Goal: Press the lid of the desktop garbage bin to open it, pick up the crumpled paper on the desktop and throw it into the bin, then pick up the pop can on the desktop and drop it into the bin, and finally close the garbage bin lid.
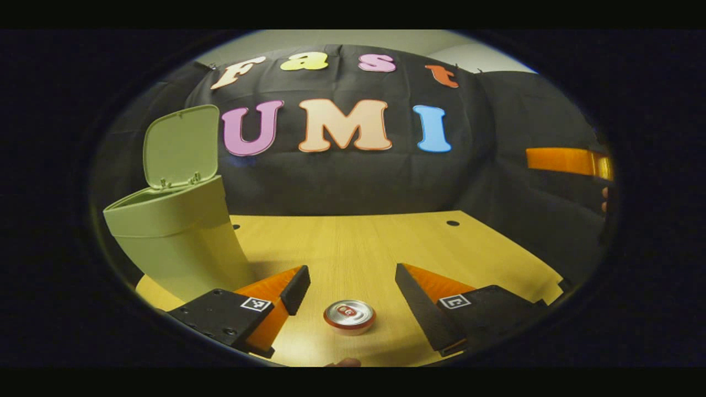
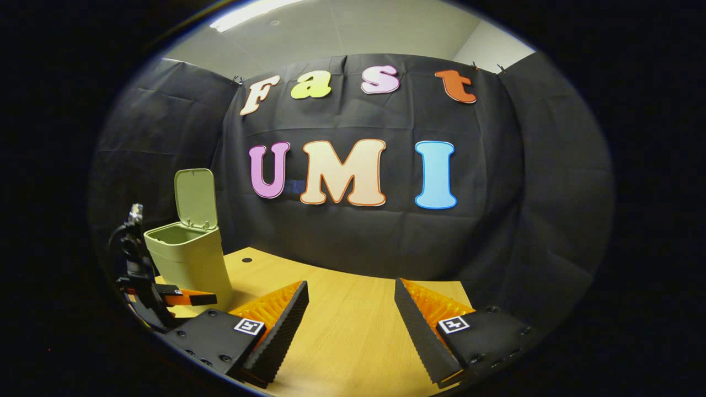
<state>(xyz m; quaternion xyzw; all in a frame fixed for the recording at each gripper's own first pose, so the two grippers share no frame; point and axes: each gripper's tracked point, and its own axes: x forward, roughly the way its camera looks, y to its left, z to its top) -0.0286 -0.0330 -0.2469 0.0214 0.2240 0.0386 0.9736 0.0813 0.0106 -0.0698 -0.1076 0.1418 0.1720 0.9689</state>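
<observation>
The garbage bin (image 1: 176, 242) stood near the table's (image 1: 353, 248) far left corner with its lid (image 1: 181, 146) swung up, so step 1 looked done. No crumpled paper lay on the visible tabletop, so it had probably gone into the bin (the bin's inside was hidden, so this is a guess). The pop can (image 1: 349, 315) stood upright near the table's front edge, between the fingers of the left tongs (image 1: 353, 289), which were spread wide and not touching it. Dropping the can and closing the lid were left.

The right gripper view showed the bin's open mouth (image 2: 175, 234) and the left tongs (image 2: 185, 298) low beside the bin; the right tongs (image 2: 351, 309) were wide and held nothing.
</observation>
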